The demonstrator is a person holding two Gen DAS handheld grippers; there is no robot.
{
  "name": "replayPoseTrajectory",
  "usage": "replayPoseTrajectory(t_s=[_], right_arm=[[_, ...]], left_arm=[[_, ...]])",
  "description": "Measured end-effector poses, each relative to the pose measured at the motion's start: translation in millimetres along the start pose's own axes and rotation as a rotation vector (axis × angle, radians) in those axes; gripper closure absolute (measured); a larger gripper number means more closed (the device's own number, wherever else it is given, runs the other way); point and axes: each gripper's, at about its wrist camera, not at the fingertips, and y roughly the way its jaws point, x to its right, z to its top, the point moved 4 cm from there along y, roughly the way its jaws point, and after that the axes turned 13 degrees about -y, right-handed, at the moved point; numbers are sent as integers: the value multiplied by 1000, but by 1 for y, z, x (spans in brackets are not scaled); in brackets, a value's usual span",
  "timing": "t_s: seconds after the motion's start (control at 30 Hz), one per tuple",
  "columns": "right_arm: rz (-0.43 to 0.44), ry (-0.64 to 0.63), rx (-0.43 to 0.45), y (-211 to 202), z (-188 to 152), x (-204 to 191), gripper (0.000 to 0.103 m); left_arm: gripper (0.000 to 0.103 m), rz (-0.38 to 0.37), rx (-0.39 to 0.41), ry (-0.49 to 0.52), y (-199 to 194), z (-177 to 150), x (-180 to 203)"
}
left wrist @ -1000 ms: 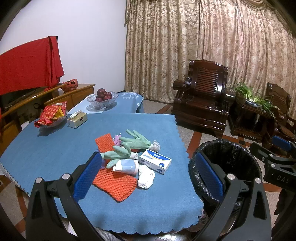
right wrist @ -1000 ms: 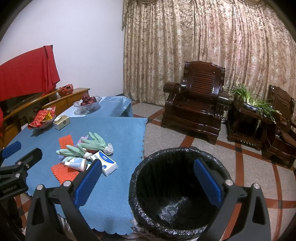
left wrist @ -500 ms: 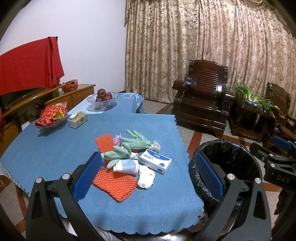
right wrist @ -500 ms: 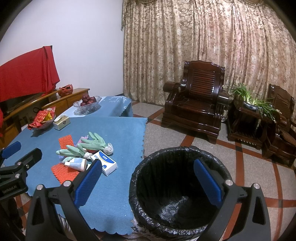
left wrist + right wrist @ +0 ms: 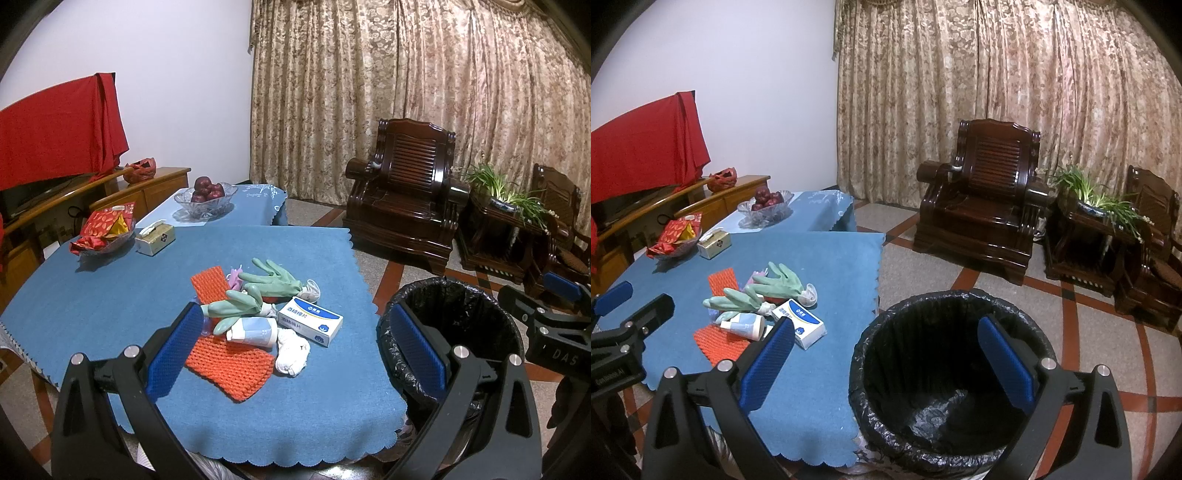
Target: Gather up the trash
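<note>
Orange mesh pad (image 5: 232, 363) half under tube (image 5: 253, 331), white wad (image 5: 293, 350) unclear

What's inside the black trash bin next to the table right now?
The trash bin shows only its crumpled black liner; no trash is visible. The near part of the bottom is hidden by the bin's rim and the right gripper, which is open and empty.

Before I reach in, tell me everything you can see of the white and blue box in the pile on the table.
The white and blue box is a small flat carton, seemingly cardboard, white with a blue band, a round logo and printed characters on top. It lies flat and closed, askew, on the blue tablecloth at the pile's edge nearest the black-lined bin. A crumpled white wad lies against its near side; the green gloves lie just behind. Neither gripper touches it.
</note>
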Motion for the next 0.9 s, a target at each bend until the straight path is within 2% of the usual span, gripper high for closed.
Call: replayPoseTrajectory(t_s=[0.9], right_arm=[[2,0,-1,0,1,3,6]], left_arm=[[5,1,0,2,-1,0,1]])
